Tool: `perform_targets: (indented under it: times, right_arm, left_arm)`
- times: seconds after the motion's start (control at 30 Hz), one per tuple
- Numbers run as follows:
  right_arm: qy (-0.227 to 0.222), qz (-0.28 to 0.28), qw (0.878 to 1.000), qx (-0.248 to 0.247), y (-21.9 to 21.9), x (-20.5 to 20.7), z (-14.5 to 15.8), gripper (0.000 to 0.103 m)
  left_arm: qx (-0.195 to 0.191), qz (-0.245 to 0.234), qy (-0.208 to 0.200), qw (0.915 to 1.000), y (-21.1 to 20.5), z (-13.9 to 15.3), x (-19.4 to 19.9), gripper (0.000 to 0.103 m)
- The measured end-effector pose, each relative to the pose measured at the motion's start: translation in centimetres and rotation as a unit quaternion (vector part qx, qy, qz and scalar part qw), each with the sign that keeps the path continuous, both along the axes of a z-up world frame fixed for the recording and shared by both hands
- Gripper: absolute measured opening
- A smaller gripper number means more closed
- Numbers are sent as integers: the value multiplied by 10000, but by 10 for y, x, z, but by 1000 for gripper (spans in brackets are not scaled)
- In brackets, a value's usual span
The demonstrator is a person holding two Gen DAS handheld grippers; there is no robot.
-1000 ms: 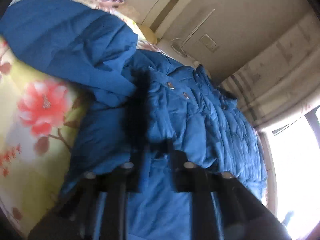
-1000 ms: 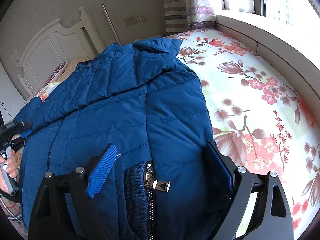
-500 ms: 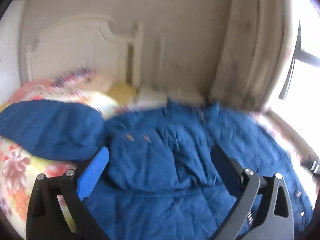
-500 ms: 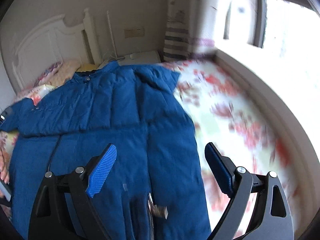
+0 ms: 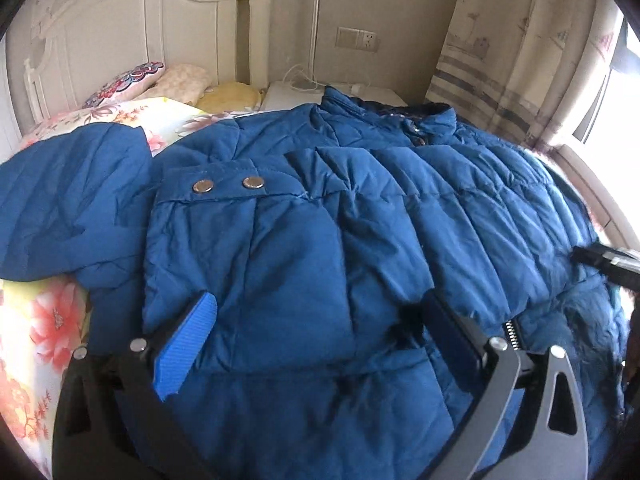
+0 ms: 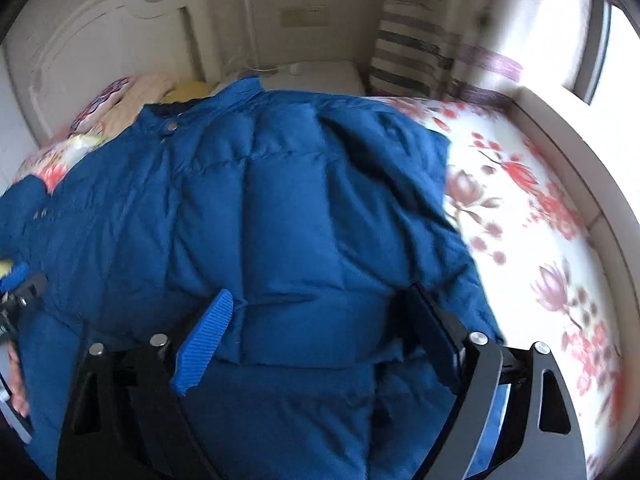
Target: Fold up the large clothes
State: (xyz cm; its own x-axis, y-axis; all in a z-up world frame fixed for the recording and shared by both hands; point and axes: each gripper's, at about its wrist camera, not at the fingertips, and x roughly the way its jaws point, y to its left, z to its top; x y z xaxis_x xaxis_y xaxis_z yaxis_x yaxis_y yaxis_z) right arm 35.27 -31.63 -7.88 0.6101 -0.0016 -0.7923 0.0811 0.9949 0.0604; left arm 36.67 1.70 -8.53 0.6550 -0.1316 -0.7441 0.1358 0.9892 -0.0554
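A large blue puffer jacket [image 5: 360, 208] lies spread over the floral bed, collar toward the headboard. One sleeve is folded across its front, its cuff [image 5: 228, 184] showing two metal snaps. My left gripper [image 5: 320, 336] hovers open and wide over that sleeve, its pads clear of the cloth. In the right wrist view the jacket [image 6: 280, 208] has a padded fold by its right edge. My right gripper [image 6: 318, 336] straddles that fold with its jaws closing, and the pads do not visibly press it. The right gripper [image 5: 608, 260] also shows at the far right of the left wrist view.
A white headboard [image 5: 140, 28] and pillows [image 5: 160, 80] stand at the back, with a white bedside cabinet [image 5: 288, 94] beside them. A striped curtain [image 6: 420, 52] and a window ledge [image 6: 568, 152] bound the right side. Floral sheet [image 6: 540, 240] lies bare to the right of the jacket.
My left gripper let go of the jacket, opened wide and rolled level. My right gripper left the zipper hem and moved over the fold near the jacket's right edge, narrowing slightly.
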Motion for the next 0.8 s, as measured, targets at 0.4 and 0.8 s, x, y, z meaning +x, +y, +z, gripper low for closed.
perform_targets:
  times: [0.4,0.8]
  right_arm:
    - [16,-203,9998,10,-5,115,4,86]
    - [-138,542,9981,-273,48,41,7,89]
  left_arm:
    - [105,11,29,9999,-2,-1,1,101]
    - [150,9,55,9999,-3,-1,1,101]
